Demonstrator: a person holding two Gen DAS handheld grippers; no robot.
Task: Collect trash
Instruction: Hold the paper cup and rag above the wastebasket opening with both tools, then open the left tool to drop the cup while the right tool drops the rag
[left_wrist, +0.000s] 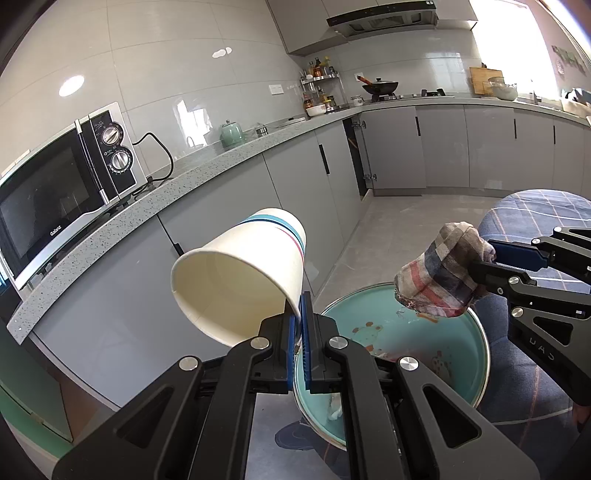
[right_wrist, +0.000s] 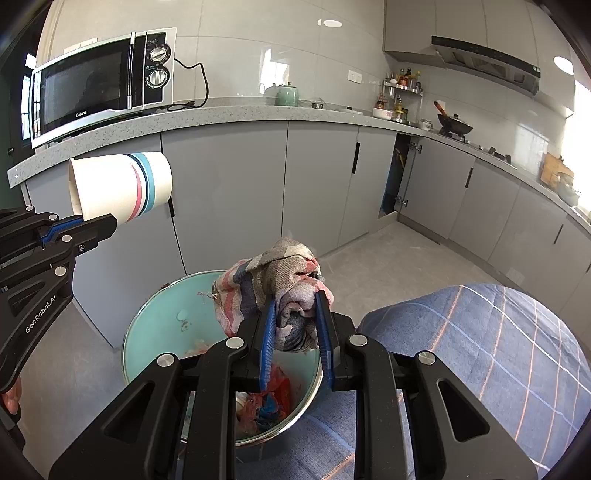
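My left gripper (left_wrist: 300, 314) is shut on the rim of a white paper cup (left_wrist: 243, 273) with blue and pink stripes, held on its side beside the bin; it also shows in the right wrist view (right_wrist: 122, 186). My right gripper (right_wrist: 295, 314) is shut on a crumpled checked cloth (right_wrist: 273, 288), held right over a teal trash bin (right_wrist: 147, 332). The cloth (left_wrist: 443, 273) and bin (left_wrist: 465, 354) also show in the left wrist view. The bin holds some scraps at its bottom.
Grey cabinets (right_wrist: 317, 184) and a speckled countertop (right_wrist: 229, 110) run behind the bin, with a microwave (right_wrist: 99, 85) and a green kettle (right_wrist: 287, 94) on top. A blue checked cushion (right_wrist: 498, 354) lies to the right. One cabinet door (right_wrist: 391, 181) stands ajar.
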